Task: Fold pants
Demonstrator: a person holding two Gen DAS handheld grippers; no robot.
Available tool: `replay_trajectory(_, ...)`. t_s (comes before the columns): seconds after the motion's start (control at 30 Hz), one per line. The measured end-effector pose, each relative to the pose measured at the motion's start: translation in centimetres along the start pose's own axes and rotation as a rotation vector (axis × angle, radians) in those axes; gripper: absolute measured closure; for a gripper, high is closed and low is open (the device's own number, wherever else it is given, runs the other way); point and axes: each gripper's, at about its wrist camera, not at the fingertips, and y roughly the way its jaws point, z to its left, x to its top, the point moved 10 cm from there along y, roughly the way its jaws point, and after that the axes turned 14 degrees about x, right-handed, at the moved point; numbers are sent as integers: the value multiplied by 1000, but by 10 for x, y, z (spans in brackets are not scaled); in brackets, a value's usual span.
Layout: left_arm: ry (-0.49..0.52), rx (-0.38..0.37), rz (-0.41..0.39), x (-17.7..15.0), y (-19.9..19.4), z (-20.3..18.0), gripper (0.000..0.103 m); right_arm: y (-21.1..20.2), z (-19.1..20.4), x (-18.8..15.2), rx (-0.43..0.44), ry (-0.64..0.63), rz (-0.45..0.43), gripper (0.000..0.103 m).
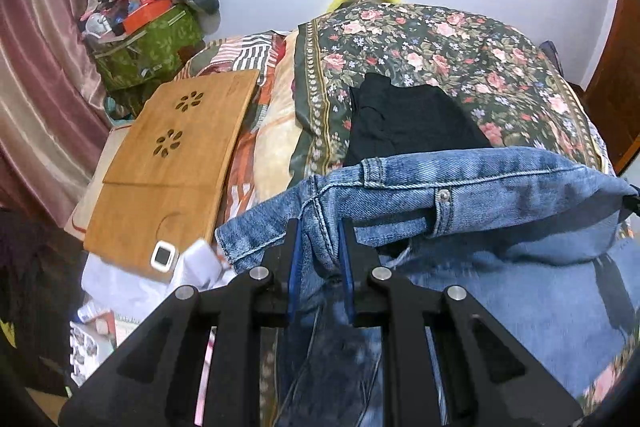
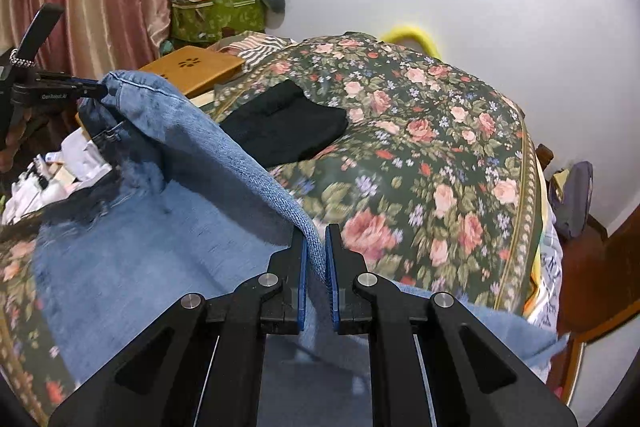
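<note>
We see the faded blue denim jeans [image 1: 460, 195] lifted off the floral-patterned bedspread [image 1: 440, 43], stretched between both tools. The left gripper [image 1: 319, 227] is clenched on bunched denim at the waistband, near a belt loop and a metal rivet; the right gripper [image 2: 316, 231] pinches a folded edge of the same fabric between its blue pads (the cloth runs straight through them). A black folded garment [image 2: 288, 123] lies on the bedspread beyond the jeans, and a light wooden lap desk [image 1: 180, 147] sits to the left.
</note>
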Motion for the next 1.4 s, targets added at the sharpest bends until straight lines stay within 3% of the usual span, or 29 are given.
replay_trajectory(0.3,0,-14,41,-74,-21,14,86,-16,46,-45,13,-12,8,95)
replay_trajectory(0.63,3,-63,163,-157,-13,6,86,-10,65,-89,45,69,38,96)
replay_trajectory(0.93,40,-40,164,-159,-24,3,84,-17,69,-95,103,143,37,90)
replay_trajectory(1.03,35,-39,120,-146,-39,6,80,-30,67,-95,133,177,31,75)
replay_trajectory(1.1,36,-34,83,-134,-50,6,70,-42,60,-92,118,186,5,54)
replay_trajectory(1.17,36,-24,48,-120,-59,4,50,-53,51,-89,97,194,-24,46)
replay_trajectory(1.3,43,-25,-5,-90,-66,-10,34,-73,14,-86,21,259,-68,25)
replay_trajectory(1.4,40,-63,-10,-66,-60,-31,26,-82,-28,-86,-45,334,-88,20)
